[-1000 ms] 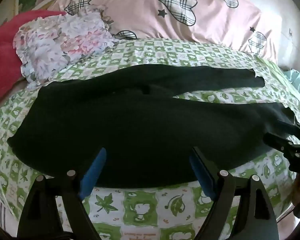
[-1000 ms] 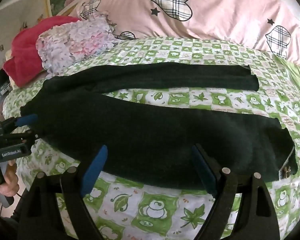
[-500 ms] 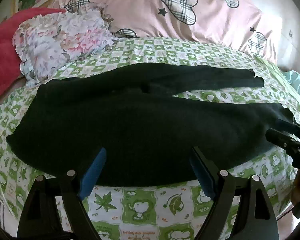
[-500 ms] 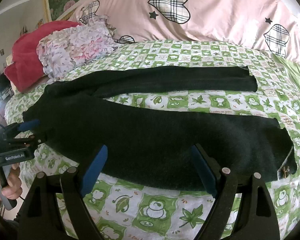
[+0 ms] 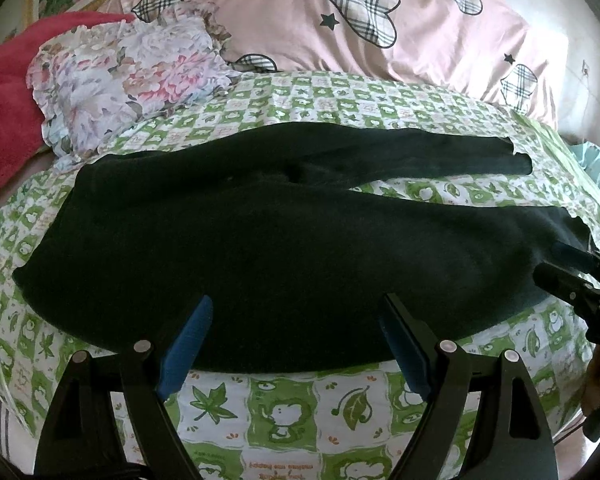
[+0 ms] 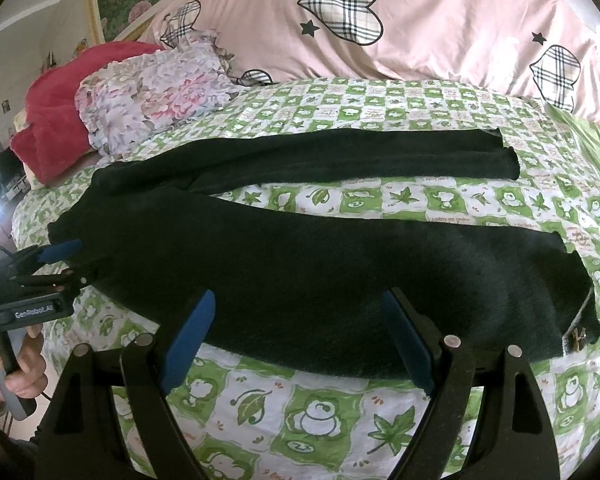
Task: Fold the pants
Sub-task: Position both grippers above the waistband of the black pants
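Black pants are seen lying crosswise just ahead of both grippers — left gripper near the waist, right gripper near the cuffs — each wide open and empty.

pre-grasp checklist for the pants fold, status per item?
1. Left gripper open over the near edge of the pants: ok.
2. Right gripper open, nothing between its fingers: ok.
3. Both legs spread flat and apart on the green sheet, none folded over: ok.
4. Grippers at opposite ends: left by the waist, right by the near cuff: ok.
5. Fingers in contact with the fabric: cannot tell.
6. Floral pillow lies apart from the far leg, fold path free: ok.
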The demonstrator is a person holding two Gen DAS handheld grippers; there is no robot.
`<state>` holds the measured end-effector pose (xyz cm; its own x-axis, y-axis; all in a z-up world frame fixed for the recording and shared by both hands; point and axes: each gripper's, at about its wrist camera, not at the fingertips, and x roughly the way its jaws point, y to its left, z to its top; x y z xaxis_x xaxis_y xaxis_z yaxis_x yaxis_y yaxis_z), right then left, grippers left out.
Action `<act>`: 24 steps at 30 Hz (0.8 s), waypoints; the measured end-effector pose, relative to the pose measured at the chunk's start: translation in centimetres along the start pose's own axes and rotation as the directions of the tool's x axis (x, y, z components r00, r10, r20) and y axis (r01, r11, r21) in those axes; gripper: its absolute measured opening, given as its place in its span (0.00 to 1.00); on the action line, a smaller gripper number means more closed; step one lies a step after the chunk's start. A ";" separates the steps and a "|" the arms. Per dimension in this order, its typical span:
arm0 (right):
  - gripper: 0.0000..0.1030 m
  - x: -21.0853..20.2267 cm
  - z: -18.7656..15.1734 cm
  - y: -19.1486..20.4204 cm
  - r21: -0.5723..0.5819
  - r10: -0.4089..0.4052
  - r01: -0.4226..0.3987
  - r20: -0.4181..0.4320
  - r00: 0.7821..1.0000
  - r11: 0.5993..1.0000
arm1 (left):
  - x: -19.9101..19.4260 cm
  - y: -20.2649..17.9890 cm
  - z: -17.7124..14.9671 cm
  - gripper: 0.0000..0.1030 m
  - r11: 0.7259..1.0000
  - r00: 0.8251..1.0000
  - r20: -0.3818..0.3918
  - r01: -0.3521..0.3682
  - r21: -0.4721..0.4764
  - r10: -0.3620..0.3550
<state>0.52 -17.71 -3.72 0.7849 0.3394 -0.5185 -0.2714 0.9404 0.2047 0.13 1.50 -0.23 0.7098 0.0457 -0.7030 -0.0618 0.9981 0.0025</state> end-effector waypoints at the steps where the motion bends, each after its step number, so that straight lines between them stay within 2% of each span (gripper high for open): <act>1: 0.83 0.0 0.0 0.0 0.001 -0.001 0.001 0.000 1.000 1.000 | 0.0 -0.1 0.0 0.83 1.000 1.000 -0.001 0.000 -0.001 0.000; 24: 0.83 -0.1 0.0 0.7 0.003 0.007 -0.007 0.005 1.000 1.000 | -0.2 -0.5 -0.1 0.83 1.000 1.000 0.003 0.002 0.008 -0.002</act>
<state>0.27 -17.08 -3.58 0.7856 0.3457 -0.5132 -0.2750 0.9380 0.2109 0.01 0.96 -0.16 0.7117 0.0441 -0.7011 -0.0551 0.9985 0.0069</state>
